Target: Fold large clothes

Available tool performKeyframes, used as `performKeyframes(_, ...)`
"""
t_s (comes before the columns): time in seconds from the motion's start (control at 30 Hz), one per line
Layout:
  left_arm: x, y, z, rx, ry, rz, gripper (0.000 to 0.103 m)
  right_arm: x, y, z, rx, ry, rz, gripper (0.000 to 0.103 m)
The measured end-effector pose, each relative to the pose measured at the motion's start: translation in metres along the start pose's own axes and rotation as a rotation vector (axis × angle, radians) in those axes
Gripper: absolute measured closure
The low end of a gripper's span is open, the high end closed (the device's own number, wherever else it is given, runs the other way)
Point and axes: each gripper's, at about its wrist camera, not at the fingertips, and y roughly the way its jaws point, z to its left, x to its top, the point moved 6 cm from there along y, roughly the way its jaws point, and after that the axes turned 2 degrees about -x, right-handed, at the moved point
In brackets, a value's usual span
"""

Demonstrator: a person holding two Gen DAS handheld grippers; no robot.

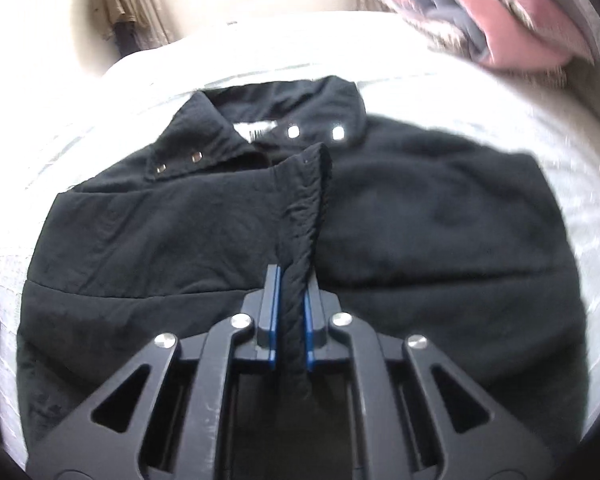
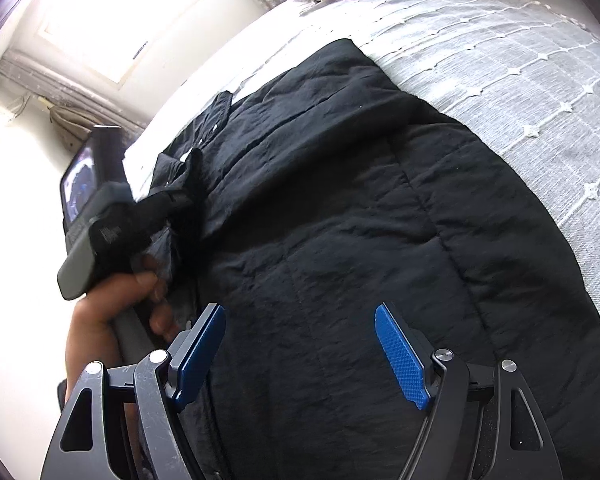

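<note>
On the bed (image 1: 420, 40), as the left wrist view shows it, a black quilted jacket (image 1: 440, 220) lies spread over the pale bedspread, collar toward twelve o'clock. A white label (image 1: 256, 130) sits inside the collar; its dark print is too blurred to read. Four silver snaps (image 1: 293, 132) shine along the collar edges. The left gripper (image 1: 291, 280) is clamped on the jacket's front edge strip (image 1: 308, 184), a puckered band that rises between the blue pads toward twelve o'clock. At two o'clock a pink and grey folded blanket (image 1: 500, 28) lies at the bed's far end. Through the right wrist view, the same jacket (image 2: 340, 220) fills the middle, its stitched panels crumpled and matte, with the bedspread (image 2: 520, 80) and its white knotted grid at two o'clock. The right gripper (image 2: 300, 344) stands with its blue pads wide apart above the fabric, nothing between them. At nine o'clock a hand (image 2: 112, 308) grips the left gripper's handle.
</note>
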Motion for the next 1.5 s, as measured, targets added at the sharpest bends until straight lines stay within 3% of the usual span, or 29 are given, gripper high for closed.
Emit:
performKeyframes(0.13, -0.014, 0.023, 0.0, -0.065, -0.024, 0.068, 0.085, 0.0, -0.002, 0.001, 0.012, 0.001, 0.001, 0.025)
performKeyframes(0.23, -0.018, 0.016, 0.002, -0.163, -0.05, 0.028, 0.067, -0.003, 0.001, 0.003, 0.007, -0.01, 0.014, 0.025)
performKeyframes(0.27, -0.019, 0.011, 0.002, -0.201, -0.07, 0.03, 0.05, -0.004, 0.001, 0.004, 0.01, -0.013, 0.02, 0.025)
performKeyframes(0.3, -0.018, 0.004, 0.005, -0.24, -0.099, 0.033, 0.04, -0.004, 0.0, 0.005, 0.013, -0.017, 0.019, 0.025)
performKeyframes(0.43, -0.017, -0.048, 0.034, -0.345, -0.161, -0.008, 0.037, -0.002, -0.007, 0.014, -0.01, -0.077, -0.028, 0.024)
performKeyframes(0.5, -0.026, -0.078, 0.06, -0.366, -0.183, -0.037, 0.022, -0.002, -0.01, 0.018, -0.02, -0.096, -0.045, 0.024)
performKeyframes(0.53, -0.036, -0.1, 0.082, -0.377, -0.199, -0.072, 0.02, -0.002, -0.012, 0.019, -0.015, -0.105, -0.052, 0.024)
performKeyframes(0.67, -0.083, -0.158, 0.163, -0.359, -0.21, -0.137, 0.018, -0.002, -0.017, 0.028, -0.001, -0.143, -0.078, 0.024)
performKeyframes(0.73, -0.112, -0.181, 0.205, -0.321, -0.229, -0.166, 0.007, -0.003, -0.026, 0.037, -0.004, -0.182, -0.119, 0.024)
performKeyframes(0.87, -0.174, -0.222, 0.285, -0.208, -0.315, -0.198, 0.005, -0.007, -0.069, 0.065, 0.039, -0.27, -0.266, 0.024)
performKeyframes(1.0, -0.233, -0.246, 0.328, -0.144, -0.324, -0.169, 0.003, -0.031, -0.125, 0.098, 0.108, -0.447, -0.437, 0.01)
performKeyframes(1.07, -0.264, -0.251, 0.339, -0.122, -0.295, -0.133, 0.003, -0.042, -0.143, 0.1, 0.117, -0.468, -0.491, 0.001)
performKeyframes(1.27, -0.352, -0.265, 0.363, -0.067, -0.223, -0.063, 0.003, -0.105, -0.167, 0.027, 0.07, -0.375, -0.471, 0.0)
performKeyframes(1.4, -0.401, -0.269, 0.366, -0.129, -0.182, -0.029, 0.005, -0.155, -0.204, -0.05, -0.012, -0.33, -0.463, 0.0)
performKeyframes(1.47, -0.414, -0.271, 0.36, -0.171, -0.136, -0.027, 0.005, -0.169, -0.222, -0.072, -0.079, -0.375, -0.459, 0.0)
performKeyframes(1.5, -0.42, -0.269, 0.355, -0.183, -0.097, -0.03, 0.005, -0.178, -0.232, -0.085, -0.164, -0.445, -0.43, 0.0)
